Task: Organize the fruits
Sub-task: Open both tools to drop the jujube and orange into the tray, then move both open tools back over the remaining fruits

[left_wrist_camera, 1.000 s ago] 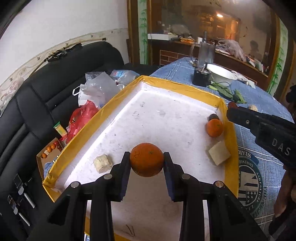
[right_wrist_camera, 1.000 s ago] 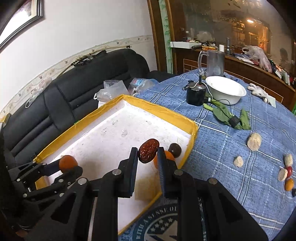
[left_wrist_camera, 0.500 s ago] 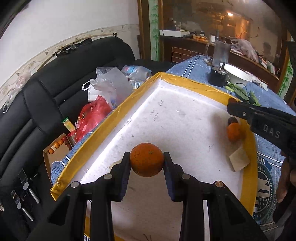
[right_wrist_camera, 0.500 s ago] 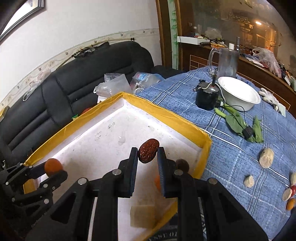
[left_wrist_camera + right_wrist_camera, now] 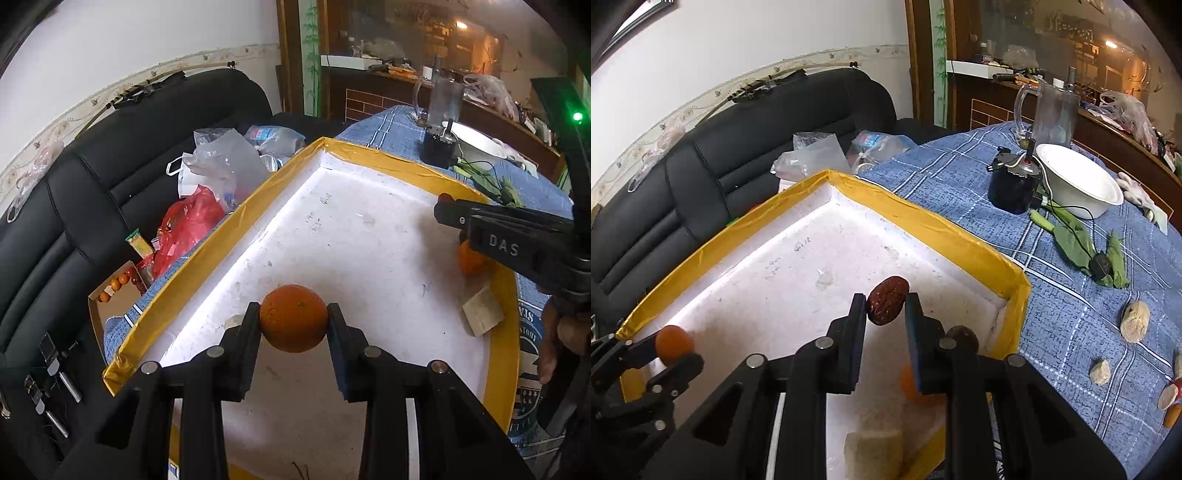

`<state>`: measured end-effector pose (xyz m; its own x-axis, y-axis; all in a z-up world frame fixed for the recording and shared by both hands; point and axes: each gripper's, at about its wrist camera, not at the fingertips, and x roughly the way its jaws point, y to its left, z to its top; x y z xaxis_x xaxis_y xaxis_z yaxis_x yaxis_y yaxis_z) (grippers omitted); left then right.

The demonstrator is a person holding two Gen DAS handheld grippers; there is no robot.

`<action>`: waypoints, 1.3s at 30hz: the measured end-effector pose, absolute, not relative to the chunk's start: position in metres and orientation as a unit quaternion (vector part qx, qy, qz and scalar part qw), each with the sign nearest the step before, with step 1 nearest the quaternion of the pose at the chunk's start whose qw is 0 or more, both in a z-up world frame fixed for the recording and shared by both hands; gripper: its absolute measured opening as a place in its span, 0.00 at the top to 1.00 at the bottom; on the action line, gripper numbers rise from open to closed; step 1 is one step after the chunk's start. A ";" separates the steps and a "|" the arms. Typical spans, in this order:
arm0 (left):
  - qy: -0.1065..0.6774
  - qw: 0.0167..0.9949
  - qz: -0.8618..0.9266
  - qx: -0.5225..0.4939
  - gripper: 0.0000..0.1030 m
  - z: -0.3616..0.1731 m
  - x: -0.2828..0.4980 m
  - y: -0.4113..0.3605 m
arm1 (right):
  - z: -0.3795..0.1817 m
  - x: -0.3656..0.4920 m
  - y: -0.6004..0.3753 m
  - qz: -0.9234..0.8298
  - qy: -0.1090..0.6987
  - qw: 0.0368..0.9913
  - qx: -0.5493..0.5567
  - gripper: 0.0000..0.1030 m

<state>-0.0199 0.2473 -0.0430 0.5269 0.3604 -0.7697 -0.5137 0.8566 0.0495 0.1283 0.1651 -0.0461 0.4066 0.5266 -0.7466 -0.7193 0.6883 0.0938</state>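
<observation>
Only your right view showed loose pieces on the blue cloth (image 5: 1071, 314) — your left gripper (image 5: 293, 319) clamped an orange (image 5: 293, 317), your right gripper (image 5: 886, 306) a red date (image 5: 887, 301), both over the yellow-rimmed tray (image 5: 923, 218) holding a small orange (image 5: 469, 260).

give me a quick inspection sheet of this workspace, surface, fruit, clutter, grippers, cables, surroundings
Surface: blue checked tablecloth carrying a white foam tray with a yellow taped rim.
Job's things: orange in the left gripper; red date in the right gripper; small orange and a dark round fruit lie in the tray.
Clutter: beige blocks in the tray; white bowl, green leaves, black pot, loose pieces on the cloth.
Grippers: both shut on fruit, held above the tray.
Cables: thin wire from the pot.
Surroundings: black sofa with plastic bags.
</observation>
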 end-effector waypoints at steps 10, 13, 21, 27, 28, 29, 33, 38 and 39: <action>0.404 0.866 0.276 -0.102 0.27 -0.031 -0.033 0.249 | -0.025 0.116 0.126 0.350 0.376 0.852 -0.100 0.34; 0.391 0.872 0.274 -0.111 0.23 -0.025 -0.039 0.245 | -0.017 0.104 0.097 0.338 0.365 0.862 -0.094 0.29; 0.375 0.892 0.229 -0.108 0.20 -0.016 -0.028 0.204 | -0.023 0.079 -0.035 0.252 0.371 0.892 -0.055 0.20; 0.377 0.910 0.156 -0.076 0.20 -0.015 -0.001 0.141 | -0.042 0.093 -0.162 0.123 0.403 0.907 -0.004 0.21; 0.380 0.911 0.144 -0.070 0.20 -0.017 0.005 0.129 | -0.044 0.097 -0.177 0.110 0.406 0.907 0.003 0.21; 0.382 0.912 0.133 -0.066 0.20 -0.018 0.009 0.120 | -0.047 0.103 -0.194 0.091 0.408 0.908 0.008 0.21; 0.393 0.913 0.097 -0.049 0.20 -0.025 0.026 0.084 | -0.056 0.128 -0.229 0.052 0.420 0.906 0.015 0.31; 0.408 0.910 0.066 -0.032 0.20 -0.033 0.049 0.053 | -0.070 0.166 -0.231 0.046 0.434 0.900 0.001 0.41; 0.410 0.909 0.061 -0.028 0.20 -0.034 0.053 0.048 | -0.073 0.173 -0.229 0.047 0.437 0.898 -0.001 0.46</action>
<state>0.0531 0.0482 -0.0344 0.6558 0.0878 -0.7498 -0.1342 0.9910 -0.0013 0.1726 -0.2293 -0.0732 0.6132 0.0845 -0.7854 -0.0854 0.9955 0.0404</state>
